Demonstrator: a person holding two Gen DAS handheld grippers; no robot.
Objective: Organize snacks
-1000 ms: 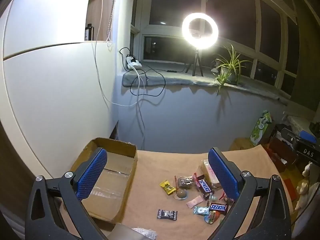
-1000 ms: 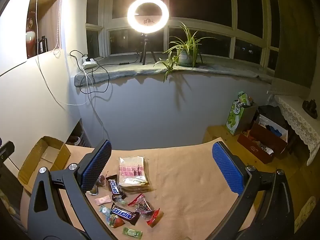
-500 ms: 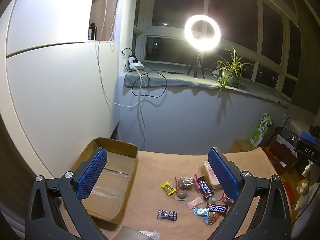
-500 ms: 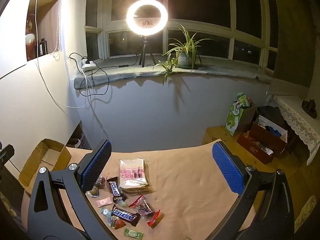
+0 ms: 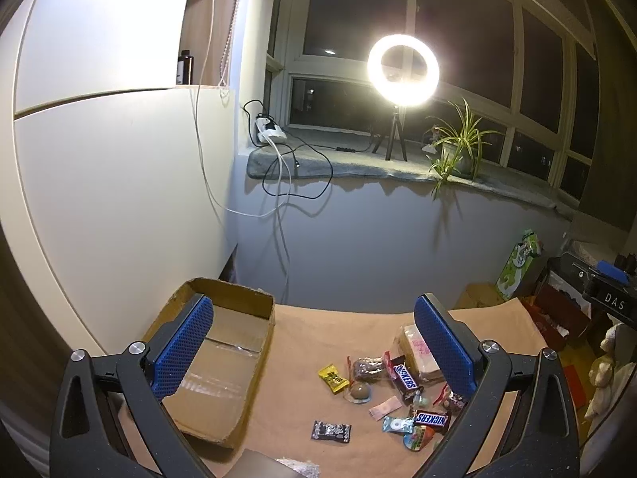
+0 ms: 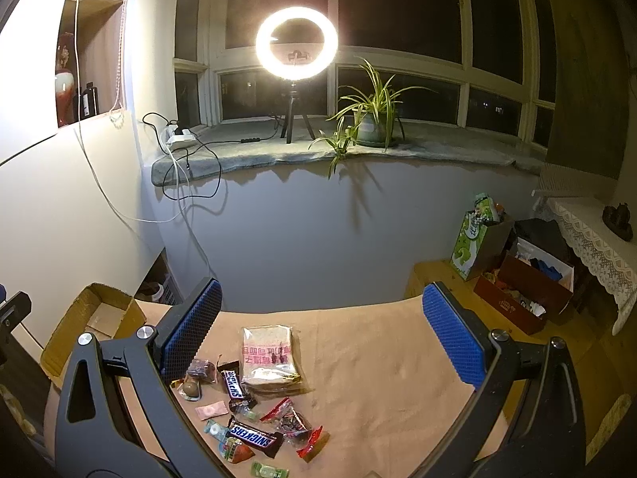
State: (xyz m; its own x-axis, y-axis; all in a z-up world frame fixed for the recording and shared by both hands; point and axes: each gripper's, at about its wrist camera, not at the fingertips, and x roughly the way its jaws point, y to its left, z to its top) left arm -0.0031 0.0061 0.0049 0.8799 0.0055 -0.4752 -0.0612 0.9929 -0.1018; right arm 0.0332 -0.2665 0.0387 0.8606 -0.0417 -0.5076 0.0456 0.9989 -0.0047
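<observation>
Several wrapped snacks lie in a loose pile on the tan tabletop (image 5: 318,330): two Snickers bars (image 5: 430,419) (image 6: 254,436), a clear bag of wafers (image 6: 269,352), a yellow candy (image 5: 333,377), a dark packet (image 5: 331,431). An empty cardboard box (image 5: 223,366) (image 6: 93,318) sits at the table's left. My left gripper (image 5: 314,342) hangs open above the table between box and pile, holding nothing. Held high over the pile and the bare table on its right, my right gripper (image 6: 322,334) is open too.
A ring light (image 6: 296,44) on a tripod, a potted plant (image 6: 372,119) and a power strip with cables (image 5: 270,135) stand on the windowsill behind. Boxes and a green bag (image 6: 473,247) crowd the floor to the right. A white cabinet (image 5: 111,183) borders the left.
Both views shift only slightly; the left gripper has tilted up a little. Snacks and box have not moved, and both grippers stay open.
</observation>
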